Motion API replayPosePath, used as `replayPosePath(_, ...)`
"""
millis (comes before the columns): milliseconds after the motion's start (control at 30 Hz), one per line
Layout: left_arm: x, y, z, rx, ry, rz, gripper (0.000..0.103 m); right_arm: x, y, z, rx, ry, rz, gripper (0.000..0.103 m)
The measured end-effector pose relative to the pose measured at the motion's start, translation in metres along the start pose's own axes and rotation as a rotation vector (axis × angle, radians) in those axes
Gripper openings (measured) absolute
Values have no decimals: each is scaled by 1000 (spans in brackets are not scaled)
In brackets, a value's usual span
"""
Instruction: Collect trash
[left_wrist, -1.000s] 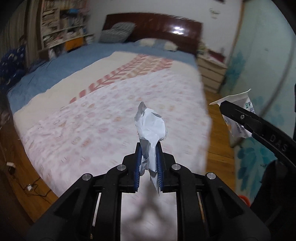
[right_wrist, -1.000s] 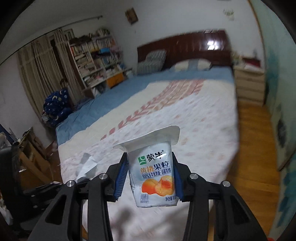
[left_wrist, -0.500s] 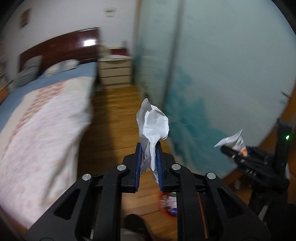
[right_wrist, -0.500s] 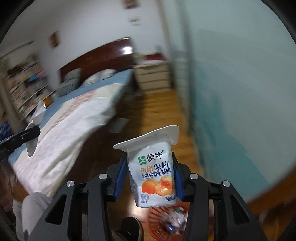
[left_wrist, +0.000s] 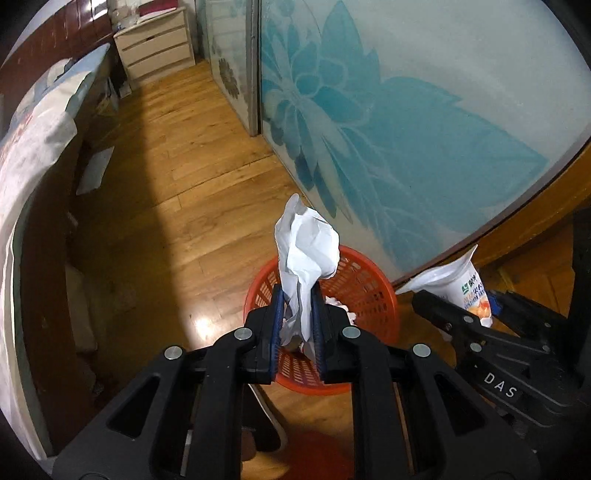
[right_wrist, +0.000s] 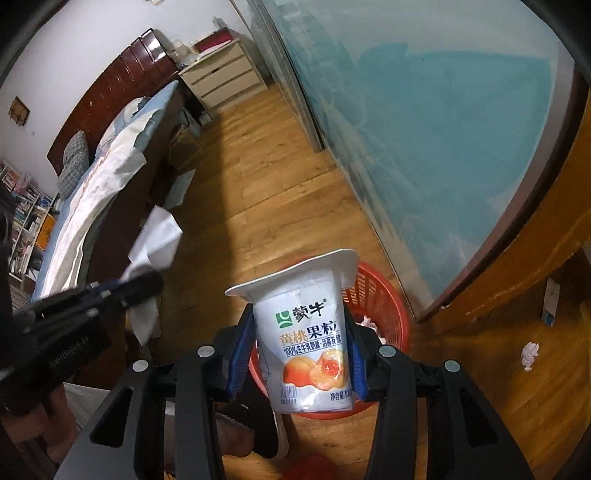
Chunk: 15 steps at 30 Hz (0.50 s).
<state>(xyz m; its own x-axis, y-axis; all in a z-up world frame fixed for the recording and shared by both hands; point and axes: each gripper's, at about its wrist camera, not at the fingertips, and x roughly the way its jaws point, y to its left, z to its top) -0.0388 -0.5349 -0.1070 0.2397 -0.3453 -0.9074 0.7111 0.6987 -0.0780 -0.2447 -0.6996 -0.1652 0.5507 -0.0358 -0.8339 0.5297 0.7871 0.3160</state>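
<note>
Two items in transit, neither yet binned. Left gripper: jaws clamped on crumpled paper, above the red basket. Right gripper: jaws gripping yogurt cup, over the same basket. Remaining: release both; a paper scrap lies on the floor nearby.

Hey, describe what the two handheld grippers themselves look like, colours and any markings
Both the left gripper and the right gripper are matte black plastic, with angular cut-out arms joined by round silver rivets. The fingers carry ribbed blue pads. Seen from the left wrist view, the right gripper's body bears white "DAS" lettering. No cables or sleeves show.
</note>
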Motion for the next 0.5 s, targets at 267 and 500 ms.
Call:
replayPosePath(267, 3, -20, -4, 3, 16, -2, 15, 11, 23, 19, -21, -13, -4, 46)
replayPosePath(500, -4, -25, -6, 10, -14, -2, 49, -2, 35, 19, -61, -59, -75, 72)
